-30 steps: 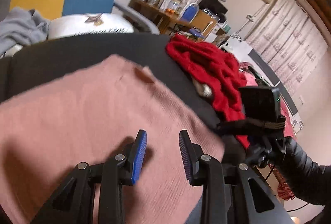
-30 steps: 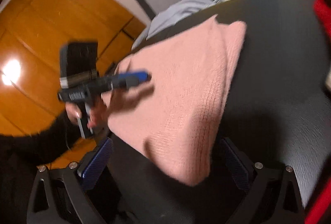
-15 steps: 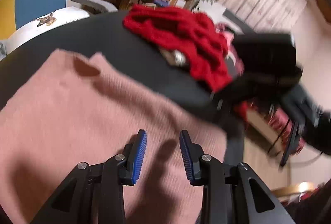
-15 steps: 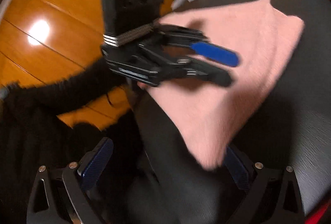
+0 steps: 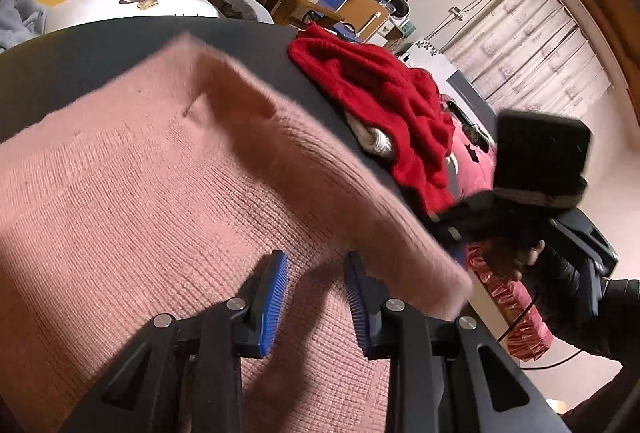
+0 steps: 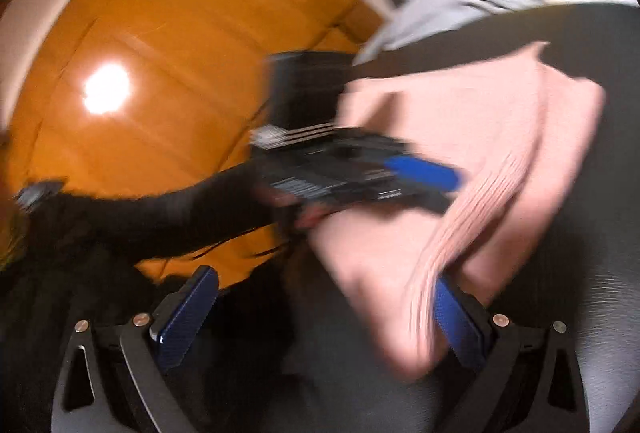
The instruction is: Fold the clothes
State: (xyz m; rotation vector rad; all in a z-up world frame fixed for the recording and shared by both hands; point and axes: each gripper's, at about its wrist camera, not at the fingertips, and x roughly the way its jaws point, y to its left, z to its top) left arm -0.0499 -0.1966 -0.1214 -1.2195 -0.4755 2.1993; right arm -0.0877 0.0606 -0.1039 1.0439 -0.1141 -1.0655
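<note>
On the dark table [image 5: 100,45], our left gripper [image 5: 314,291] is closing over the pink sweater [image 5: 140,173], pinching nothing; our right gripper [image 6: 320,317], spread, may drop the fold.

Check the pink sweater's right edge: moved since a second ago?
Yes. The pink sweater edge, flat before, now curls up and over toward the left gripper, away from the red sweater on the table.

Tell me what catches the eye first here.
A pink sweater spreads over the dark table, one edge lifted and folding over at the near right. A crumpled red sweater lies beyond it on the table's far right. The left claw hangs over the pink knit, its jaws closing with nothing between them yet.
</note>
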